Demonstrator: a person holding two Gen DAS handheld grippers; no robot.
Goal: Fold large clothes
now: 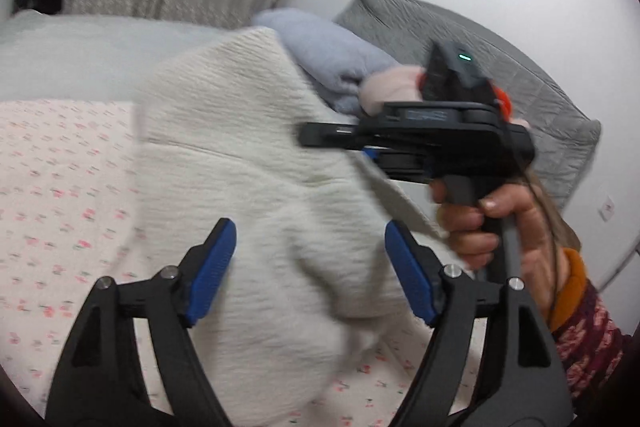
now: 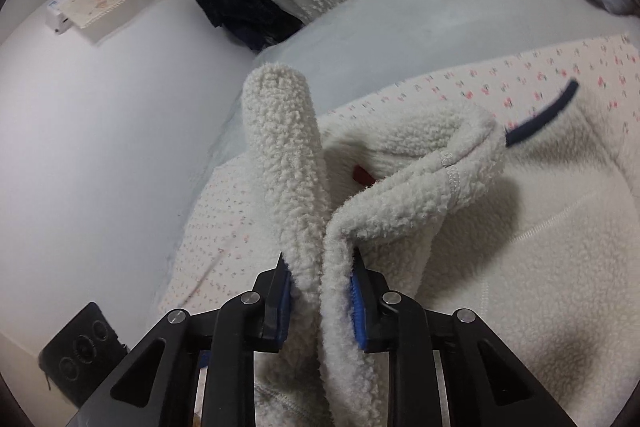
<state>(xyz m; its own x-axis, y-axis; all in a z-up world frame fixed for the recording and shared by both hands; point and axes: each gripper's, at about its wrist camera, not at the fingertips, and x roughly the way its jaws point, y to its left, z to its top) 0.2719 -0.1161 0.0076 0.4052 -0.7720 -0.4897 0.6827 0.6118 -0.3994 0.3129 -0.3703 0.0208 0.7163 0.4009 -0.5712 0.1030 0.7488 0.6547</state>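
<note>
1. The cream-white fleece sweater (image 2: 460, 227) lies on the bed with the pale sheet printed in small pink flowers (image 2: 560, 67). Most of its body spreads from the centre toward 3 o'clock in the right wrist view, and its dark navy trim (image 2: 540, 115) points toward 1 o'clock.
2. The right gripper (image 2: 320, 291) pinches a doubled fold of that fleece – both blue pads press into the pile, and the gathered cloth stands up from the fingers toward 12 o'clock. A long roll of it, probably a sleeve, leans toward 11 o'clock.
3. The left gripper (image 1: 310, 271) has its blue-padded fingers (image 1: 212, 267) spread wide. The fleece (image 1: 240, 147) shows between and beyond them, but neither pad presses on it.
4. Seen from the left wrist, the right-hand tool (image 1: 420, 131), held by a hand (image 1: 500, 227) in an orange-cuffed patterned sleeve, sits at 2 o'clock, with the lifted cloth running from it toward 7 o'clock.
5. The coming move seems to turn on that – the free cloth lies straight ahead of the left fingers, toward 12 o'clock, so the left hand is nearer to it.
6. No containers show; a grey quilted pillow (image 1: 460, 39) and a lilac blanket (image 1: 328, 47) rest at the head of the bed.
</note>
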